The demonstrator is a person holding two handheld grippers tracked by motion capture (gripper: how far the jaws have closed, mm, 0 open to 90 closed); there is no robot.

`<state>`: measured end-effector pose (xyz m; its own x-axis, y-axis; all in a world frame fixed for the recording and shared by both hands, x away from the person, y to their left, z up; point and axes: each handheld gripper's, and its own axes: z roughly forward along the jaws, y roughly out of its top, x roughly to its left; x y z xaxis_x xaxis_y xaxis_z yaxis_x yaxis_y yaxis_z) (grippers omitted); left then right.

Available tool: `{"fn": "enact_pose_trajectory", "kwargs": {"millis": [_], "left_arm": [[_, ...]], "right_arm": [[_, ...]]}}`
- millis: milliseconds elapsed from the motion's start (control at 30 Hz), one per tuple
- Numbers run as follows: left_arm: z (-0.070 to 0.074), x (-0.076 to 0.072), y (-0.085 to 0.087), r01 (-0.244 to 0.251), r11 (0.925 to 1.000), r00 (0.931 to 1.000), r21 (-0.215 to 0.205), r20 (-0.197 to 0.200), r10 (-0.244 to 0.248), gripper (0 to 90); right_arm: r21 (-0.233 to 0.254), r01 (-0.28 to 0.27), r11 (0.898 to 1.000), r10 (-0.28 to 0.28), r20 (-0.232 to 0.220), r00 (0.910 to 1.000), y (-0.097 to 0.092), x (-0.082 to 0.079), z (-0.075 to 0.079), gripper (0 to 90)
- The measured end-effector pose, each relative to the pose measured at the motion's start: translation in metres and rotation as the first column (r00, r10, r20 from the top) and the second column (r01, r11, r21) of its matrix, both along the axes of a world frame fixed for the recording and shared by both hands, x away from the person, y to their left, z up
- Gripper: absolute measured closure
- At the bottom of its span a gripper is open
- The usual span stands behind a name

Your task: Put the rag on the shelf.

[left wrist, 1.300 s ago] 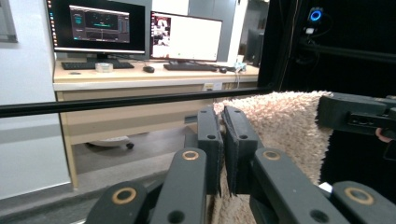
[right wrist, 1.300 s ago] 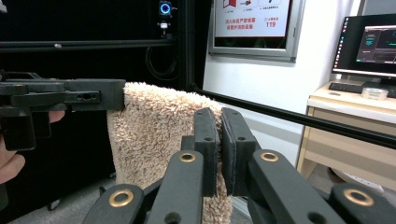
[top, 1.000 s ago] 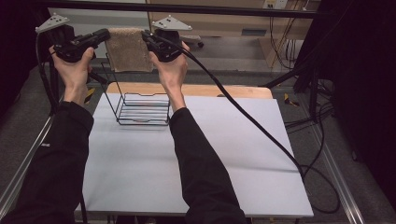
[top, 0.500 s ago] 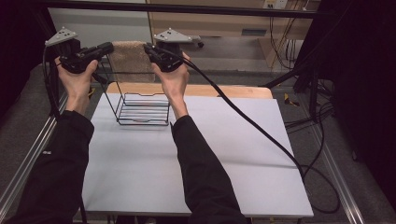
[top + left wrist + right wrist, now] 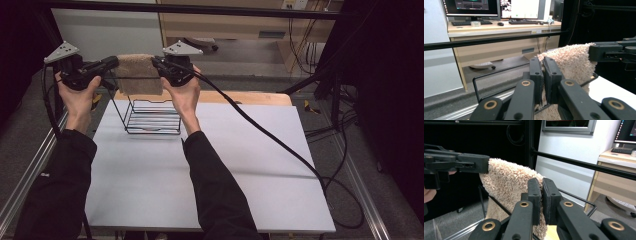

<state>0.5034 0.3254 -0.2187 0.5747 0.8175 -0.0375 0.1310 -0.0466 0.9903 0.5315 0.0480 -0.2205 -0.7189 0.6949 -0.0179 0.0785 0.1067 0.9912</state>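
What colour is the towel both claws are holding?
Light beige, fluffy towel; it shows best in the right gripper view.

Both arms outstretched, left gripper [image 5: 111,64] and right gripper [image 5: 157,63] clamped.

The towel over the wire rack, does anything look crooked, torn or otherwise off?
Nothing stands out. The towel hangs level between the left gripper and right gripper, above the upright wire rack.

Towel [image 5: 138,75] was beige, fluffy, no pattern. Wire rack [image 5: 152,117] blk; table [image 5: 240,165] plain white w/ wood-coloured board [image 5: 245,98] behind.
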Motion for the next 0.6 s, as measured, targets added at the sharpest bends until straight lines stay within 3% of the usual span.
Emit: {"fn": "enact_pose_trajectory", "kwargs": {"millis": [200, 400, 600], "left_arm": [[-0.006, -0.006, 0.003, 0.012, 0.9999, 0.9999, -0.008, -0.007, -0.012, 85.6], [-0.009, -0.011, 0.003, 0.006, 0.9998, 0.9999, 0.019, -0.010, -0.006, 85.2], [-0.014, -0.018, 0.004, 0.015, 0.9998, 0.9995, 0.016, -0.028, -0.015, 84.7]], "right_arm": [[-0.013, -0.007, 1.000, 0.007, 0.000, 1.0000, 0.001, -0.006, -0.001, 85.5], [-0.040, -0.019, 0.999, 0.019, -0.020, 0.9996, 0.002, -0.011, -0.002, 85.3], [-0.061, -0.040, 0.997, 0.038, -0.026, 0.9989, 0.000, -0.018, -0.005, 85.2]]}}
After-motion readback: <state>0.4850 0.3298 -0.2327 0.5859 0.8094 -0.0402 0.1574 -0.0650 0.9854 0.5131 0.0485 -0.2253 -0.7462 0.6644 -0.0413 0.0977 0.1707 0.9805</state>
